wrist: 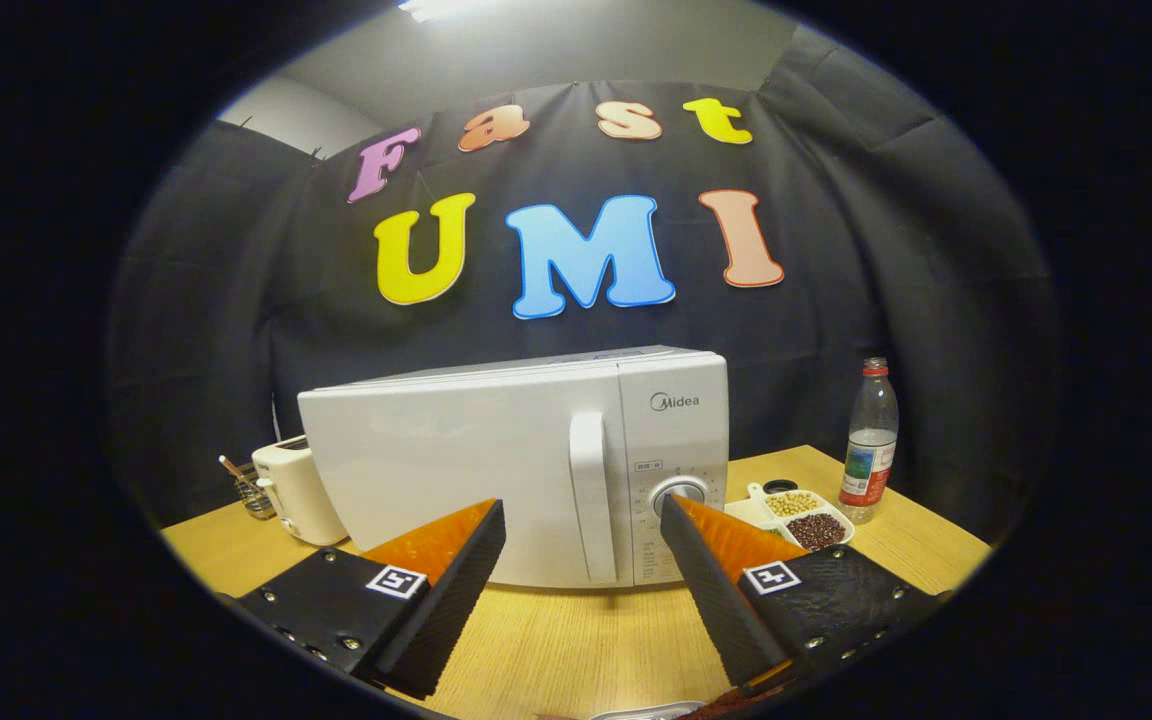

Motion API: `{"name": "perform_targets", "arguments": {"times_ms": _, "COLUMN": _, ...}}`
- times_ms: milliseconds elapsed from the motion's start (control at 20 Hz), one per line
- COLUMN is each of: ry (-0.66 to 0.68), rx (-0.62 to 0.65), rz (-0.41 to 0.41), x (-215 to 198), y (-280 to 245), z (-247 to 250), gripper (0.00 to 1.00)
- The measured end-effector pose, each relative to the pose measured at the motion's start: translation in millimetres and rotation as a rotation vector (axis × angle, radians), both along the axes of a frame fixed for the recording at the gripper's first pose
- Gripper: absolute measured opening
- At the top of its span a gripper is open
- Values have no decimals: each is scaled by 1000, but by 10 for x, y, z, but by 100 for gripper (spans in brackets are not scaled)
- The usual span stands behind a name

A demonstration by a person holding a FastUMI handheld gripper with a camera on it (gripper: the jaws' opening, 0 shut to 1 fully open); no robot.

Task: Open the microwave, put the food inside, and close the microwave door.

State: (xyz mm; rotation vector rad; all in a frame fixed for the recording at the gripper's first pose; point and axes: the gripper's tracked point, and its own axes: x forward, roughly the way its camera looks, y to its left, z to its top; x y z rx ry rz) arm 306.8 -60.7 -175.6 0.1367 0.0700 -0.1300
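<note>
White microwave (516, 470) upright on wooden table, door shut, vertical handle (591, 497) beside dial (680, 492).

The tongs (583, 520) stand spread wide and empty before the closed white microwave (516, 465) on the desk (576, 640), its door handle (588, 495) just beyond them.
</note>
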Motion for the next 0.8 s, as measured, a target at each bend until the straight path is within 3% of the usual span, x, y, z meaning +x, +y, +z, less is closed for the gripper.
{"name": "perform_targets", "arguments": {"times_ms": 150, "ry": -5, "rx": -22, "rz": -9, "x": 293, "y": 9, "z": -20, "gripper": 99}}
{"name": "perform_targets", "arguments": {"times_ms": 300, "ry": 21, "rx": -70, "rz": -75, "x": 550, "y": -131, "z": -162, "gripper": 77}}
{"name": "perform_targets", "arguments": {"times_ms": 400, "ry": 31, "rx": -68, "rz": -94, "x": 661, "y": -165, "z": -254, "gripper": 73}}
{"name": "perform_targets", "arguments": {"times_ms": 450, "ry": 22, "rx": -58, "rz": -102, "x": 661, "y": -118, "z": -255, "gripper": 63}}
{"name": "perform_targets", "arguments": {"times_ms": 500, "ry": 14, "rx": -60, "rz": -108, "x": 662, "y": -103, "z": -245, "gripper": 43}}
{"name": "perform_targets", "arguments": {"times_ms": 550, "ry": 11, "rx": -86, "rz": -128, "x": 671, "y": -121, "z": -250, "gripper": 36}}
{"name": "perform_targets", "arguments": {"times_ms": 650, "ry": 13, "rx": -100, "rz": -132, "x": 638, "y": -98, "z": -218, "gripper": 26}}
{"name": "perform_targets", "arguments": {"times_ms": 700, "ry": 20, "rx": -74, "rz": -125, "x": 642, "y": -102, "z": -235, "gripper": 27}}
{"name": "perform_targets", "arguments": {"times_ms": 750, "ry": 18, "rx": -36, "rz": -122, "x": 672, "y": -106, "z": -221, "gripper": 17}}
{"name": "perform_targets", "arguments": {"times_ms": 800, "ry": 21, "rx": -21, "rz": -120, "x": 646, "y": -98, "z": -234, "gripper": 17}}
